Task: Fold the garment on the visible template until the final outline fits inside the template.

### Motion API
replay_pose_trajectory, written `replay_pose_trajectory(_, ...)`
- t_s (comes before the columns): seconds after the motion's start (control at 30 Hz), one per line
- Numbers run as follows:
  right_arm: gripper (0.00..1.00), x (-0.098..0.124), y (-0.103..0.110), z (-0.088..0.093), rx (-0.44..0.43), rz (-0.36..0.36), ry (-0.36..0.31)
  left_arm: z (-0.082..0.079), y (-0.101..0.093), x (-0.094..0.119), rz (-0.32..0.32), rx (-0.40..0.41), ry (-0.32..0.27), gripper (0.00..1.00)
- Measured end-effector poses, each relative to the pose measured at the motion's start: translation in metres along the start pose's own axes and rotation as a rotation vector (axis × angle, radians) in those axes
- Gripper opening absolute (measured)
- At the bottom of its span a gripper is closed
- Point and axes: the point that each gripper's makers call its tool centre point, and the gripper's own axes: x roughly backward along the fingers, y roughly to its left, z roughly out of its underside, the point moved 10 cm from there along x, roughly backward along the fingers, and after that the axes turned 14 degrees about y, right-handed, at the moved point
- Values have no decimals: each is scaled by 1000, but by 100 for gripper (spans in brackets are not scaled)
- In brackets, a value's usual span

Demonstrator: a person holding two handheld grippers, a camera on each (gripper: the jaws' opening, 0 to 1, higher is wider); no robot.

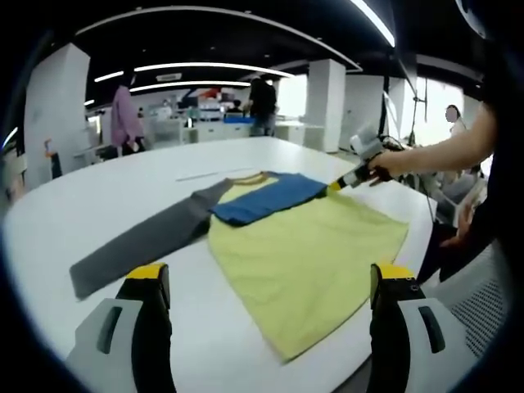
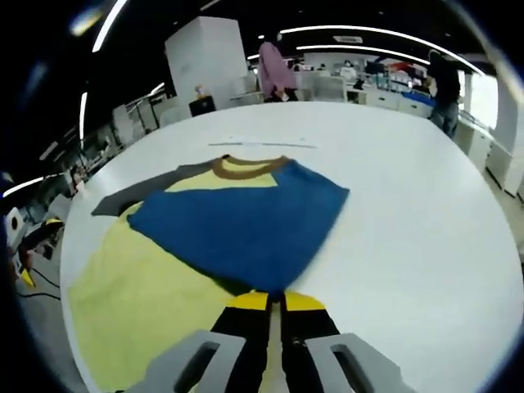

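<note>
A shirt with a yellow body [image 1: 307, 258] lies flat on the white table [image 1: 123, 184], its brown collar [image 2: 246, 168] at the far end. Its grey sleeve [image 1: 139, 241] stretches out to the left. The blue sleeve [image 2: 246, 221] is folded across the chest. My right gripper [image 2: 276, 301] is shut on the blue sleeve's end, and it enters the left gripper view as the right gripper [image 1: 344, 182], held by a hand. My left gripper [image 1: 272, 277] hangs open above the shirt's near hem, holding nothing. A thin marked line [image 2: 262, 145] crosses the table beyond the collar.
The table's rounded edge [image 1: 385, 327] runs close under the shirt's hem. A mesh chair [image 1: 483, 303] stands by it. A person's arm [image 1: 442, 151] reaches in from the right. Other people [image 2: 274, 70] and desks stand far behind.
</note>
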Motion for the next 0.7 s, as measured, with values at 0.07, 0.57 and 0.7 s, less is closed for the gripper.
replay_pose_trajectory(0.07, 0, 2, -2, 0, 14, 17, 5, 0, 0, 0, -1, 0, 0, 99)
replay_pose_trajectory(0.57, 0, 13, -14, -2, 180, 127, 69, -1, 0, -2, 2, -3, 4, 99)
replay_pose_trajectory(0.7, 0, 13, -15, -1, 222, 157, 89, -1, 0, -1, -2, -1, 5, 99)
